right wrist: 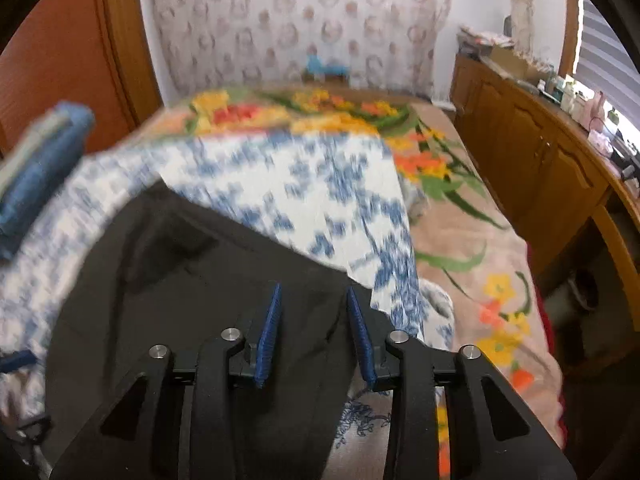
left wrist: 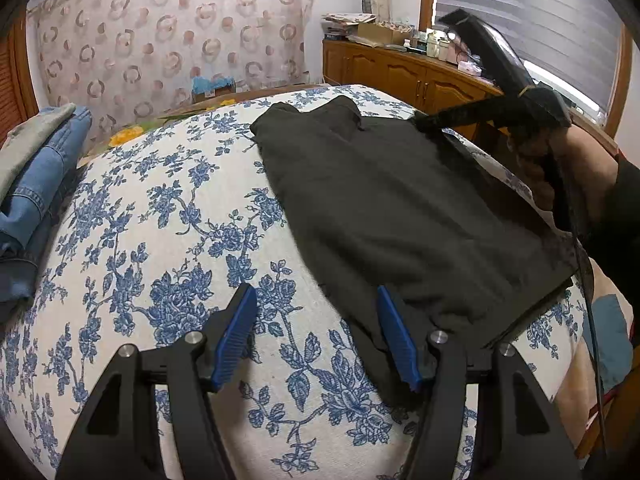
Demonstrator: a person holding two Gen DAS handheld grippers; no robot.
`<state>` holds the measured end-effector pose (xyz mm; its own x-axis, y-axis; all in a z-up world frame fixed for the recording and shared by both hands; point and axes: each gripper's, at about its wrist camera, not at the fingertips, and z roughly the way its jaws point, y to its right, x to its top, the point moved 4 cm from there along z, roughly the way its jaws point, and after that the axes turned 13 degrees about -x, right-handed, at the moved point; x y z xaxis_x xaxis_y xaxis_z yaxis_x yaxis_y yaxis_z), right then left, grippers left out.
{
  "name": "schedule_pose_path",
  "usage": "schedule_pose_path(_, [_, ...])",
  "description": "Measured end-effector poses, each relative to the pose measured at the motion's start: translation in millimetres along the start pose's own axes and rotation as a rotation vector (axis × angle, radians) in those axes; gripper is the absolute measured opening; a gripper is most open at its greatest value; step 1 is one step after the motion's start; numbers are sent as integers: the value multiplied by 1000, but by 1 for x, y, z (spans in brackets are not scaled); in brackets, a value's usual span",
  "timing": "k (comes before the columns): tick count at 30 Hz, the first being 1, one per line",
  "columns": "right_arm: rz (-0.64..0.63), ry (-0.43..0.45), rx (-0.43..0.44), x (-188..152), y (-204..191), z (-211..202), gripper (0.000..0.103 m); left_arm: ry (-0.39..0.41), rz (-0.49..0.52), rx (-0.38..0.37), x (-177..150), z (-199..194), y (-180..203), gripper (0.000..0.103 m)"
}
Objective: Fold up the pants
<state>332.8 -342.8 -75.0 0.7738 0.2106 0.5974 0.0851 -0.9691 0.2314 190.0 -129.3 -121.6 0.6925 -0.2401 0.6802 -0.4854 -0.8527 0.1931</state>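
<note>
Pants (left wrist: 392,208), dark grey-black, folded into a flat block on blue-and-white floral cloth (left wrist: 168,216) spread over bed, lying toward right half of that cloth. Left gripper (left wrist: 316,332) low over cloth just at pants' near-left edge, blue-padded fingers (left wrist: 236,336) spread wide, nothing between them; right-hand pad overlapping dark fabric's margin, contact impossible to confirm. Right gripper (right wrist: 312,332) above pants (right wrist: 192,280), fingers (right wrist: 268,336) parted, dark fabric beneath gap but not pinched. In left wrist view, same tool's black body raised over pants' far right corner, held in bare hand (left wrist: 560,172). Stack of folded jeans (left wrist: 36,184) at left edge of cloth, well apart from pants. Orange-and-yellow flowered blanket (right wrist: 472,240) under floral cloth, wooden cabinet (right wrist: 532,168) along right wall. Right wrist view blurred.
</note>
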Motion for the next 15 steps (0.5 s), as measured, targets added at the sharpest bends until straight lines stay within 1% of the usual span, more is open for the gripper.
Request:
schedule_pose_path(2, [7, 32, 3, 0, 3, -5, 1, 1, -7, -5, 0, 0, -1, 62])
schedule_pose_path(4, [32, 58, -50, 0, 10, -9, 1, 2, -10, -6, 0, 0, -2, 62])
schedule_pose_path(5, [47, 65, -60, -1, 13, -10, 1, 2, -9, -5, 0, 0, -2, 62])
schedule_pose_path(8, [67, 39, -38, -2, 18, -7, 1, 3, -5, -2, -1, 0, -1, 62])
schedule_pose_path(10, [64, 34, -46, -4, 19, -6, 11, 3, -7, -3, -1, 1, -1, 62])
schedule_pose_path(11, [66, 36, -49, -5, 20, -8, 21, 3, -7, -4, -1, 1, -1, 62])
schedule_pose_path(12, [70, 41, -46, -5, 21, -10, 24, 2, -8, -5, -1, 1, -1, 62])
schedule_pose_path(15, [70, 70, -24, -10, 22, -27, 26, 2, -9, -5, -2, 0, 1, 62])
